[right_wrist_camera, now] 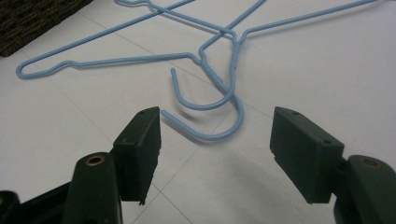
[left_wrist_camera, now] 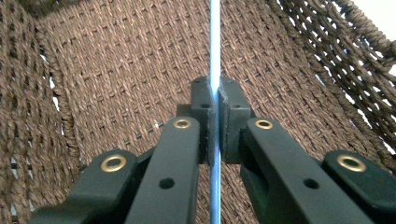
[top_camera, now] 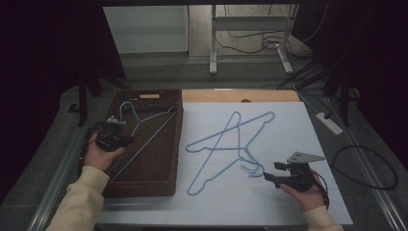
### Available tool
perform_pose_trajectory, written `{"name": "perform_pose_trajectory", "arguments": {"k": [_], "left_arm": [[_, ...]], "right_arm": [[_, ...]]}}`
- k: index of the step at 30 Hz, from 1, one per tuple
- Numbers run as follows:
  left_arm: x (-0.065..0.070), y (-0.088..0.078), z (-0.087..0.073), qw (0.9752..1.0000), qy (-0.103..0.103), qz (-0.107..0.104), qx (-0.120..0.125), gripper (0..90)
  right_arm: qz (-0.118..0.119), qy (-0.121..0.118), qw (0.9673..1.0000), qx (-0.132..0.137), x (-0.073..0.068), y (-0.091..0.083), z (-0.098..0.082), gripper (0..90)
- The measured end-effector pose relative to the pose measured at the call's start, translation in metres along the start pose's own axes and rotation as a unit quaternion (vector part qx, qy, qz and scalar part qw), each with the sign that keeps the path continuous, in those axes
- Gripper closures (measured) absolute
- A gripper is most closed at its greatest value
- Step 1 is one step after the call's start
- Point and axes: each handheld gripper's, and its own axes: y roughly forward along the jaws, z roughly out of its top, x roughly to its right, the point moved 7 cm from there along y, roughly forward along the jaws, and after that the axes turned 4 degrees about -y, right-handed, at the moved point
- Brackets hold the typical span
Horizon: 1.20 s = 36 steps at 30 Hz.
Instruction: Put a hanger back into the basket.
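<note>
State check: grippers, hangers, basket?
Left gripper: shut on the held hanger's wire, over the basket.
Right gripper: open, jaws apart just short of the hooks, touching nothing.
Held hanger: partly inside the basket, propped on its rim.
Table hangers: two, crossed, flat on the table.
Basket: upright, only the held hanger in it.

Blue wire hanger (top_camera: 144,130) tilted in woven basket (top_camera: 166,180); two more hangers (top_camera: 226,144) crossed flat on white table.

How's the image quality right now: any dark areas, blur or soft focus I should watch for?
High view: dim, surroundings near black, white table evenly lit. Left gripper view: basket weave sharp, blue wire hanger crisp. Right gripper view: soft shadows under the hanger hooks, right gripper near edges slightly soft.
</note>
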Motion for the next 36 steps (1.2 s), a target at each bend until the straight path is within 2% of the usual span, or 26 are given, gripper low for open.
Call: {"name": "perform_pose_trajectory", "arguments": {"k": [9, 16, 17, 20, 22, 25, 28, 32, 36], "left_arm": [[-0.009, 0.01, -0.004, 0.9993, -0.004, 0.027, -0.027, 86.5], [-0.014, 0.014, -0.005, 0.9984, -0.009, 0.042, -0.036, 86.0], [-0.016, 0.014, -0.004, 0.9979, -0.01, 0.055, -0.033, 86.0], [-0.019, 0.009, -0.001, 0.9959, -0.004, 0.089, -0.017, 69.9], [-0.018, 0.004, 0.001, 0.9954, -0.004, 0.096, -0.003, 64.0], [-0.015, -0.005, 0.003, 0.9956, -0.017, 0.09, 0.02, 51.8], [-0.01, -0.016, 0.007, 0.9959, -0.02, 0.076, 0.046, 45.0], [0.004, -0.032, 0.011, 0.996, -0.02, 0.026, 0.084, 39.5], [0.019, -0.046, 0.011, 0.9936, -0.001, -0.007, 0.113, 35.8]], "right_arm": [[0.0, 0.0, 1.0, -0.002, 0.0, 0.0, 0.0, 34.4], [0.001, -0.001, 1.0, -0.006, 0.0, 0.002, -0.001, 34.2], [0.001, 0.0, 1.0, -0.007, 0.0, 0.002, -0.001, 34.2], [0.002, -0.001, 1.0, -0.008, -0.001, 0.002, -0.002, 34.2], [0.002, 0.0, 1.0, -0.008, 0.0, 0.002, -0.002, 34.1], [0.002, 0.0, 1.0, -0.009, 0.0, 0.002, -0.002, 34.1], [0.002, 0.0, 1.0, -0.009, 0.0, 0.002, -0.002, 34.1], [0.002, 0.0, 1.0, -0.009, 0.0, 0.002, -0.002, 34.1], [0.002, 0.0, 1.0, -0.007, 0.0, 0.002, -0.001, 34.2]]}}
